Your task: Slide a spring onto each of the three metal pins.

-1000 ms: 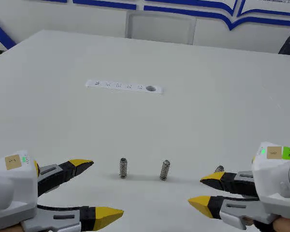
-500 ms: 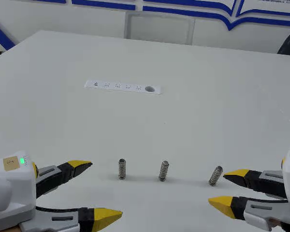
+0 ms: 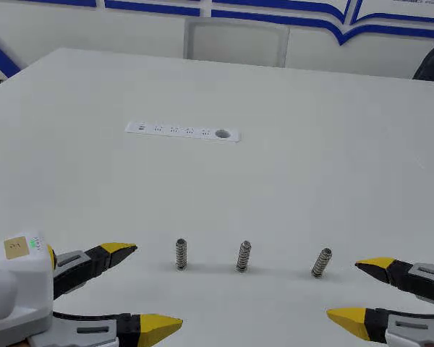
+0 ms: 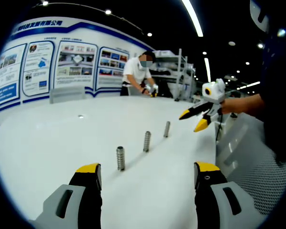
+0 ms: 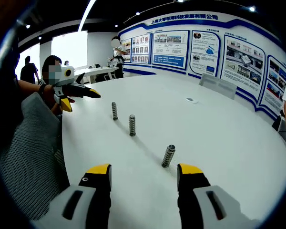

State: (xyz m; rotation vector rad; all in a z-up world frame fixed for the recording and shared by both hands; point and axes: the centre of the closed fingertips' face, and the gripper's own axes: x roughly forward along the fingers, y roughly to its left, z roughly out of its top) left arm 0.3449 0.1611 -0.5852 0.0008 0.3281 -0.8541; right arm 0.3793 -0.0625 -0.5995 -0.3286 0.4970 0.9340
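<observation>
Flanking the three springs (image 3: 244, 256), left gripper (image 3: 156, 283) and right gripper (image 3: 343, 289) hover, jaws released.

Three coiled metal springs stand in a row across the near part of the broad white counter (image 3: 311, 144), well apart from one another: the left spring (image 3: 181, 254), the middle spring (image 3: 244, 256) and the right spring (image 3: 321, 262). The yellow-tipped left tongs (image 3: 157, 283) sit near-left of the row and the yellow-tipped right tongs (image 3: 343, 289) near-right, just beside the right spring. Farther back, left of centre, a long white power strip (image 3: 182, 131) lies flat. A pale chair (image 3: 236, 40) stands behind the far edge.
</observation>
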